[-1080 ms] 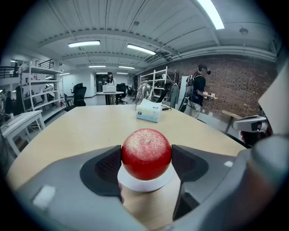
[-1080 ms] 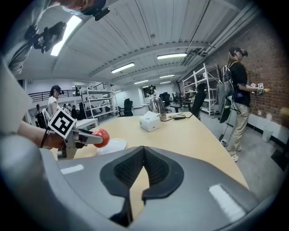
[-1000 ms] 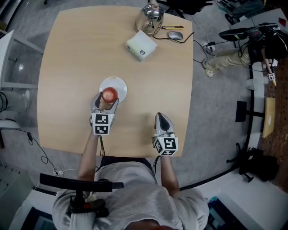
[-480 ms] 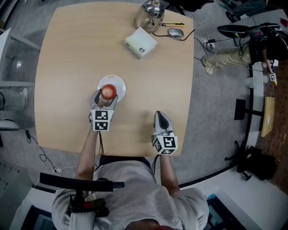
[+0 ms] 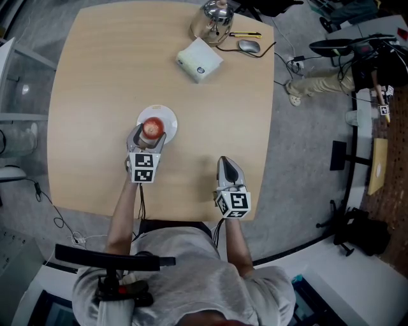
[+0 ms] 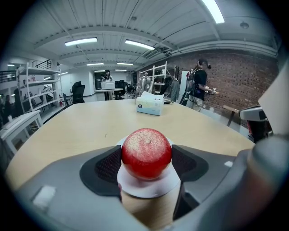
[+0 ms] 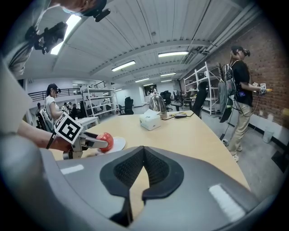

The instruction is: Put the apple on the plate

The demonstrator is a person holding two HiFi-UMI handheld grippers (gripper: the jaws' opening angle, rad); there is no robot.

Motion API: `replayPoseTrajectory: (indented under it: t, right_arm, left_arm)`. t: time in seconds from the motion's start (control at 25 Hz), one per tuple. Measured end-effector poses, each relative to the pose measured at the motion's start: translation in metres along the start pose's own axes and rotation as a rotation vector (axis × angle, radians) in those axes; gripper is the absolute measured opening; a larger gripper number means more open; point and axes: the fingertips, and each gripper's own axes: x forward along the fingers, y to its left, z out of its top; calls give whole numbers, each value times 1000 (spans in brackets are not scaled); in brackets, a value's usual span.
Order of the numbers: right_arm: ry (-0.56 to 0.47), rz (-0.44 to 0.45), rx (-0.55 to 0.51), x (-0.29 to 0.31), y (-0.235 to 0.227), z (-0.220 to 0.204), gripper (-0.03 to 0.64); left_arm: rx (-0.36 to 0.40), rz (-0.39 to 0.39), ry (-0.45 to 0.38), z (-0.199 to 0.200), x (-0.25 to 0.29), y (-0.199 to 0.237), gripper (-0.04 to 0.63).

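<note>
Left tool (image 5: 150, 132) is clamped on the apple (image 6: 146, 152), one dark pad pressed against each side of it. The apple sits right over the white plate (image 5: 167, 114), pretty much on the middle of it as seen from the head view. In the left gripper view the plate's rim peeks out under and around the fruit, but I can't tell if the bottom is actually touching the plate or just barely off it.

Compared to a second ago, the apple has crept forward. Back then it was hanging over the near edge of the plate, with most of the white disc showing beyond it. Half a second ago it was already mostly over the plate, and now it's a touch further in (tiny shift, honestly). The left tool and forearm have slid forward along with it.

Right tool (image 7: 143, 155) hasn't done anything. It's in the same place on the near right part of the surface (image 5: 102, 70), well apart from the plate, jaws closed together with nothing in them.

Stuff at the far end hasn't moved either: the tissue box (image 5: 200, 60), the shiny kettle (image 5: 213, 19) behind it, and a computer mouse (image 5: 248, 46) just beside the kettle near the far right corner. A person (image 7: 241, 85) stands on the floor off to the right of the surface.
</note>
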Motion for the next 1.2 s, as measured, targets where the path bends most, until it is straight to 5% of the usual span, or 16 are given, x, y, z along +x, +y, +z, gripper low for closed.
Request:
replayPoseTrajectory:
  t: [1.2]
  right_arm:
    - [-40, 1, -10, -16, 11, 12, 6]
  left_arm:
    - [-3, 11, -7, 6, -19, -2, 367]
